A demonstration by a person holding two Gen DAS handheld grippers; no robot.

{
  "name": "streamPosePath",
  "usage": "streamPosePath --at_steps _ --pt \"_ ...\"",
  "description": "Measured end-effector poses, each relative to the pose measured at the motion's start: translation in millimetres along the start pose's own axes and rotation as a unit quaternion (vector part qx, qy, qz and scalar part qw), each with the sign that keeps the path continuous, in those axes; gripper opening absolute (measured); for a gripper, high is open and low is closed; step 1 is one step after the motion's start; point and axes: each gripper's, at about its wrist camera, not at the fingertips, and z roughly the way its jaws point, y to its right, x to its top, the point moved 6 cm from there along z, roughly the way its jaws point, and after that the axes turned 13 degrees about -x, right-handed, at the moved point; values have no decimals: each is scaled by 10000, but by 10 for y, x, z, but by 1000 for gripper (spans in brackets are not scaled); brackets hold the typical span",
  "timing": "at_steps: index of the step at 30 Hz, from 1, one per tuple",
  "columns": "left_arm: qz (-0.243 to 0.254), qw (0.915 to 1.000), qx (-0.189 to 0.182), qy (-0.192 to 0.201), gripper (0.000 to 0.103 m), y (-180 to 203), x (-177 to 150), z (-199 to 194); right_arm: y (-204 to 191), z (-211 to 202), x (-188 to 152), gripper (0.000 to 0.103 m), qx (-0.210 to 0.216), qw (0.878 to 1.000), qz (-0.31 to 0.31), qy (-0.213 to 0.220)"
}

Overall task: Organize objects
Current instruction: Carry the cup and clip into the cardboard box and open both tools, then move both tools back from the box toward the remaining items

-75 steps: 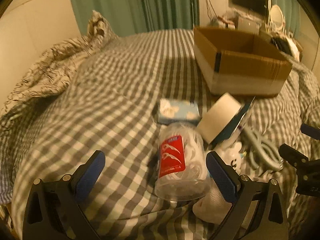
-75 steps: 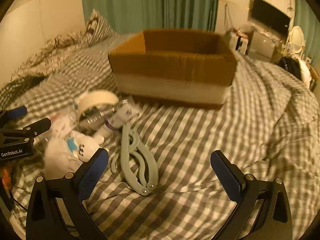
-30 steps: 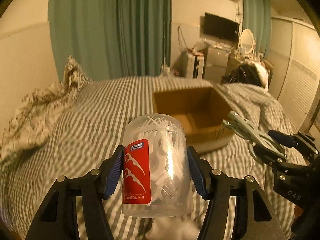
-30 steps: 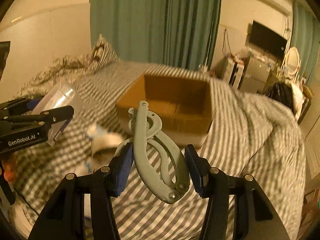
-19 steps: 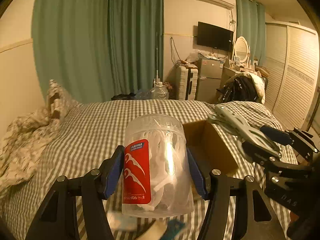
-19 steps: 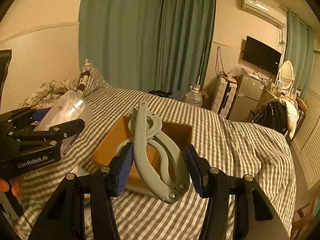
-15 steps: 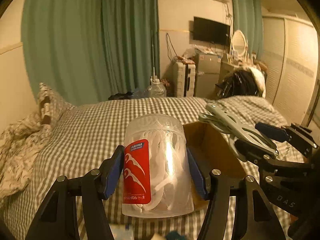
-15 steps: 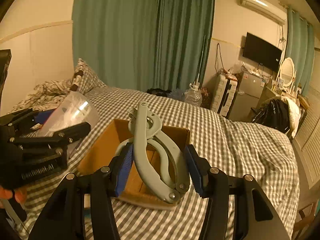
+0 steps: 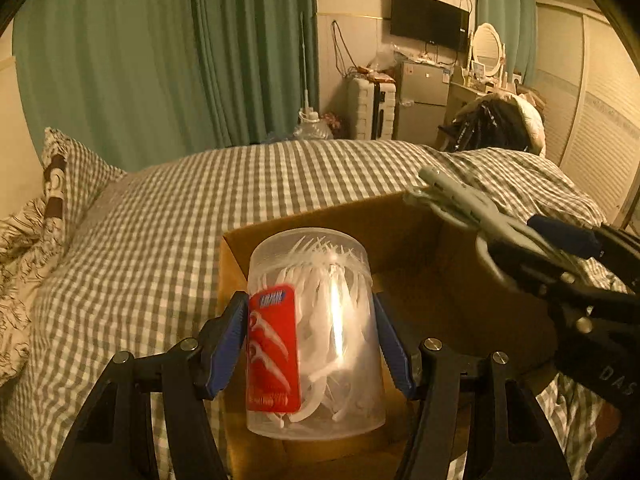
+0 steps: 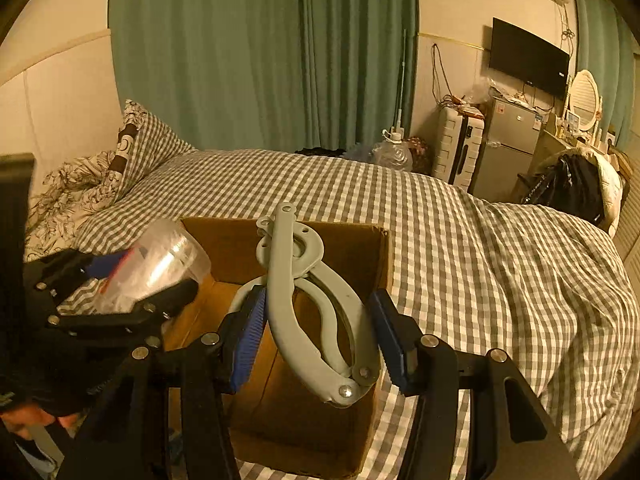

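Observation:
My left gripper [image 9: 310,340] is shut on a clear plastic jar of white floss picks [image 9: 316,336] with a red label, held above the open cardboard box [image 9: 424,224]. My right gripper [image 10: 318,336] is shut on a grey-green hinged plastic tool [image 10: 308,304], held over the same box [image 10: 224,240]. In the left wrist view the tool [image 9: 460,204] and the right gripper show at the right. In the right wrist view the jar [image 10: 156,268] and the left gripper show at the left. The box floor in view looks bare.
The box stands on a bed with a grey checked cover [image 9: 160,216]. A patterned duvet and pillow [image 10: 100,176] lie at the far left. Green curtains [image 10: 260,52], a suitcase, a small fridge [image 10: 508,144] and a wall TV stand beyond the bed.
Both grippers closed on their objects, lifted them off the bed and carried them toward the box. In the last half second both have come lower and closer over the open box.

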Motion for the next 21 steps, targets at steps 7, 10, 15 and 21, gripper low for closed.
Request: streamPosePath --at_steps 7,10,15,21 --pt "57 9997 -28 243 92 88 23 -390 99 -377 94 83 -183 9990 197 350" --pt "56 9992 -5 404 95 123 69 -726 113 -678 153 83 -239 9985 167 454" --pt "66 9960 73 883 102 149 120 -1449 95 -1322 250 86 -353 9964 26 770" --pt "62 9926 153 1205 103 116 -12 -2233 -60 -2111 267 88 -314 9935 -130 1089"
